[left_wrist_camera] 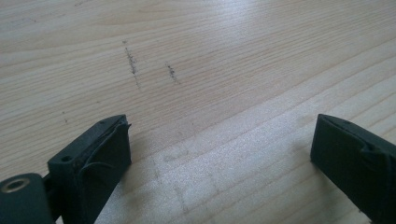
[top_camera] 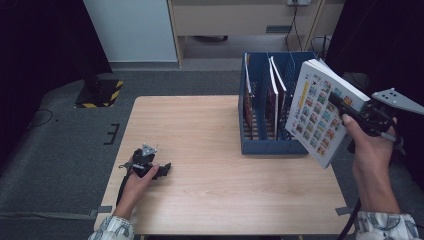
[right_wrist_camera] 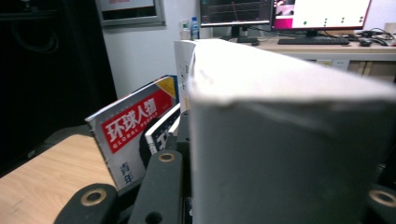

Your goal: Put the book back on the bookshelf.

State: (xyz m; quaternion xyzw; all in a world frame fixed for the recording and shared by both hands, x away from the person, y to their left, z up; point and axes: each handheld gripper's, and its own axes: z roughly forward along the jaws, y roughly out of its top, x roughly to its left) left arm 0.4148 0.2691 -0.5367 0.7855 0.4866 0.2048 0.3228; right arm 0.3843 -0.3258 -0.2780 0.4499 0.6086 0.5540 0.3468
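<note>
1. My right gripper (top_camera: 345,107) squeezes a thick white book (top_camera: 322,111), held up beside the blue file rack (top_camera: 267,146).
2. My left gripper (top_camera: 162,170) rests wide open on the wooden table (top_camera: 210,175), holding nothing.

A white book (top_camera: 320,112) gridded with colourful pictures, a blue file rack (top_camera: 260,145), a pale wood-grain table (top_camera: 210,165)

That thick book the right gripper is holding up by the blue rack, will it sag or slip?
The book probably stays stiff: it is thick and holds flat. Gripped by the right gripper at one edge, it may feel heavy and pivot. Its glossy-looking cover might slip.
</note>
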